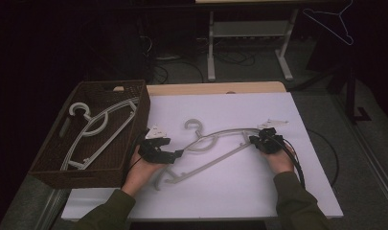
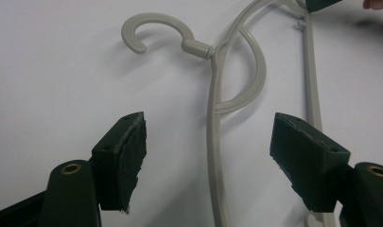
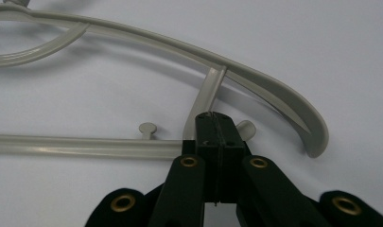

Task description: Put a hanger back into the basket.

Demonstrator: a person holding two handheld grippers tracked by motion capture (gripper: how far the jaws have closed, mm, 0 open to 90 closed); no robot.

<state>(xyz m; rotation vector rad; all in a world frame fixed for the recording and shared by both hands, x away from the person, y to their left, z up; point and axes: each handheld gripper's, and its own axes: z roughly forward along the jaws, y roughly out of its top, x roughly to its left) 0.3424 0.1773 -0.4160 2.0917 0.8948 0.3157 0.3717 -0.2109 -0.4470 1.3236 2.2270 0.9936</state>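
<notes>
White table, hanger between jaws.

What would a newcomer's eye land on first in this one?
Probably the grey hanger lying across the white table, with a claw at each end. The right claw is shut on its thin strut, while the left claw stands open astride the hanger's arm. At the left, a brown basket holds more hangers.

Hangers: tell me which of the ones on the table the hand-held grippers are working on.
The hanger on the white sheet, hook pointing away; the right hand-held gripper clamps its end. The other hanger lies in the brown basket.
</notes>
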